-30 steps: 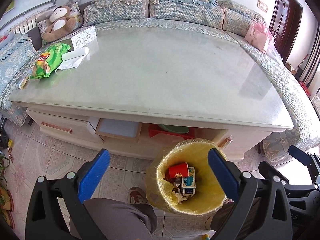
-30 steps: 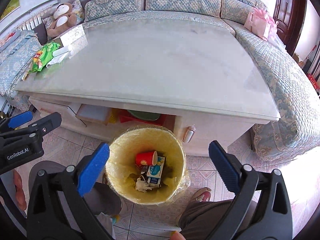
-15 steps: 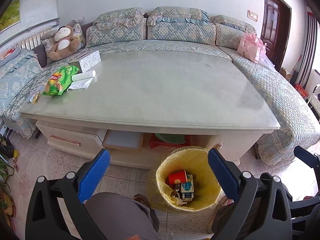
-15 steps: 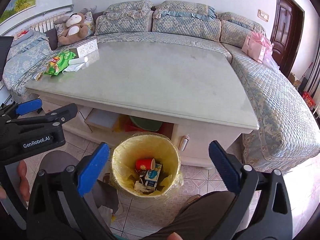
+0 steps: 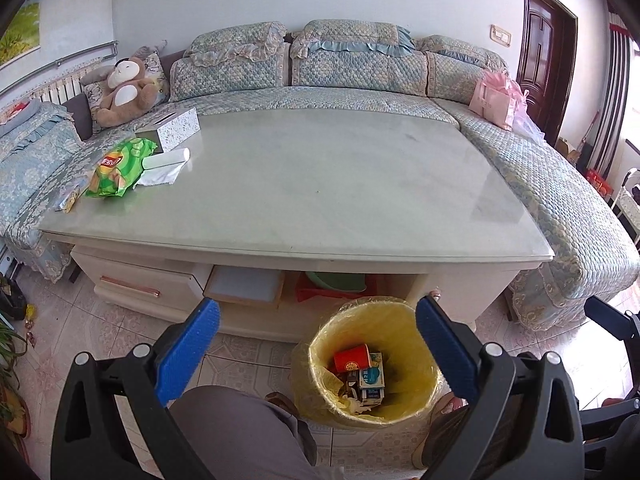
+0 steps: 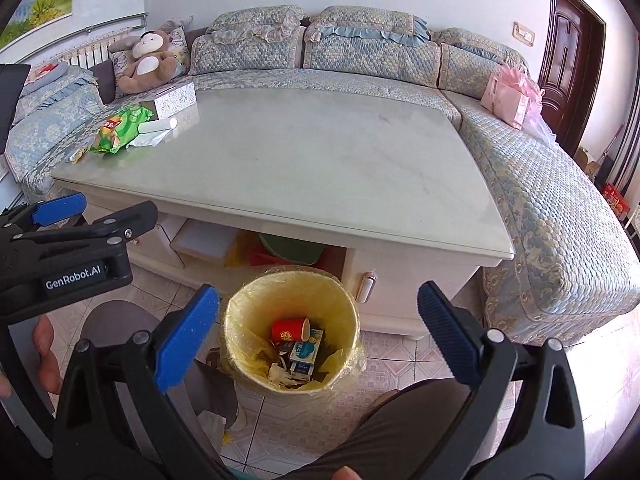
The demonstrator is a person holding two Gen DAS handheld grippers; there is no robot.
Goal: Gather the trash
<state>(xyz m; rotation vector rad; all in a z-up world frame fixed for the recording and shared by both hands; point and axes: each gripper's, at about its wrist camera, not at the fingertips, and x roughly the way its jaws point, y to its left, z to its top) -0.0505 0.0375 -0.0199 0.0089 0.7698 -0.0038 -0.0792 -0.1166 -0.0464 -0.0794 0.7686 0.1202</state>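
Both my tongs are spread wide and hold nothing: the left gripper (image 5: 318, 342) and the right gripper (image 6: 319, 330) each hang over the floor in front of the table (image 5: 320, 184), with the yellow-lined bin (image 6: 292, 328) just below and between them. In the bin I see a red paper cup (image 6: 289, 330) lying on its side, a small carton and some crumpled paper. The table is mostly bare; what is left sits at its far left corner, well apart from my tongs. There a green snack bag (image 5: 118, 166) lies flat, a white roll (image 5: 166, 159) on a loose white sheet is just beside it, and a patterned tissue box (image 5: 176, 130) stands behind. I judge the bag to be light, crinkly and slick, so I would pinch a flattened edge or corner, not the puffy middle. The roll looks soft and would squash; gripping across its middle seems best. Whether the box is trash, I cannot tell.
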